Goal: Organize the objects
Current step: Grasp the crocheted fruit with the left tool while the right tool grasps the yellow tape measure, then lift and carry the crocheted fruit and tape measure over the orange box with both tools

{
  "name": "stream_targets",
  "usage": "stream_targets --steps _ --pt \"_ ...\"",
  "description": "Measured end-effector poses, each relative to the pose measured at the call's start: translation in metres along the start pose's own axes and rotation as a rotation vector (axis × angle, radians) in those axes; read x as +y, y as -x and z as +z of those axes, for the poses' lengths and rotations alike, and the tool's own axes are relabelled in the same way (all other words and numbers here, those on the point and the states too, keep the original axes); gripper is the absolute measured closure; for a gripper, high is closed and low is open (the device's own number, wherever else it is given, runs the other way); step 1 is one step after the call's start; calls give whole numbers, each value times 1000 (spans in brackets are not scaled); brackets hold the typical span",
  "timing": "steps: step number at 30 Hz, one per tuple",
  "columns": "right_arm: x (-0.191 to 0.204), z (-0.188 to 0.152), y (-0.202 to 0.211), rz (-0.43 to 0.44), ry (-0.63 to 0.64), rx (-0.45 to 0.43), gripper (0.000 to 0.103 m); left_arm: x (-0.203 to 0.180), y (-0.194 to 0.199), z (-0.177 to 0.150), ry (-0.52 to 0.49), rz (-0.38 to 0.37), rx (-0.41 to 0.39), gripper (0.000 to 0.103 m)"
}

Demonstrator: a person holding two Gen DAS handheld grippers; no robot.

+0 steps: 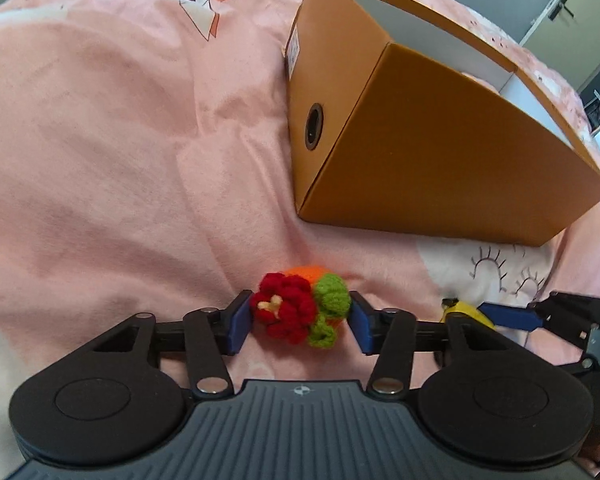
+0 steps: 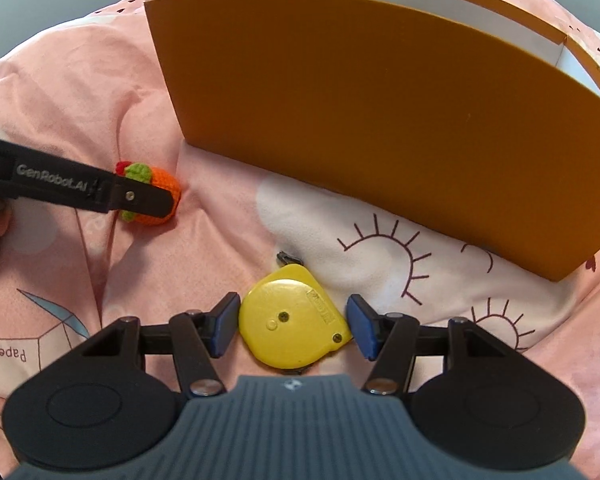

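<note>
A crocheted toy (image 1: 300, 308), orange with a red flower and green leaves, lies on the pink bedsheet between the blue pads of my left gripper (image 1: 298, 322). The pads touch or nearly touch its sides. It also shows in the right wrist view (image 2: 156, 192), partly behind the left gripper's finger (image 2: 140, 198). A yellow tape measure (image 2: 294, 320) lies on the sheet between the pads of my right gripper (image 2: 292, 324), with small gaps on both sides. In the left wrist view it (image 1: 466, 310) peeks out beside a right gripper's finger (image 1: 512, 316). An open orange cardboard box (image 1: 432, 128) stands just beyond both objects.
The pink bedsheet (image 1: 120, 140) has wrinkles and printed drawings. The box's long side wall (image 2: 372, 120) rises right in front of the right gripper. A cabinet (image 1: 568, 12) stands at the far right behind the bed.
</note>
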State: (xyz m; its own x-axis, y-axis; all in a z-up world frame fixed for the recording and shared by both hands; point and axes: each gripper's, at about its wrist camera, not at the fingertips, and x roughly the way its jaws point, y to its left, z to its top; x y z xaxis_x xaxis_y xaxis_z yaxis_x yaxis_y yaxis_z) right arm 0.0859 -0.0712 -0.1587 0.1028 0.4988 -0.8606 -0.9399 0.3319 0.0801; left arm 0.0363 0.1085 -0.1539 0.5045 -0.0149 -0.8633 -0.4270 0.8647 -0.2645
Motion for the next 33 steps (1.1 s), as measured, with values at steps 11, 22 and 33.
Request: stream_targets --steps 11,22,33 --pt "-5 1 20 -12 17 -34 45 -15 29 -7 -53 -46 -81 49" --pt "-17 15 92 -27 47 -168 45 -70 81 8 -176 -179 -136 49" --pt "-55 47 174 -109 109 -319 45 -141 105 66 -318 -299 -198 49"
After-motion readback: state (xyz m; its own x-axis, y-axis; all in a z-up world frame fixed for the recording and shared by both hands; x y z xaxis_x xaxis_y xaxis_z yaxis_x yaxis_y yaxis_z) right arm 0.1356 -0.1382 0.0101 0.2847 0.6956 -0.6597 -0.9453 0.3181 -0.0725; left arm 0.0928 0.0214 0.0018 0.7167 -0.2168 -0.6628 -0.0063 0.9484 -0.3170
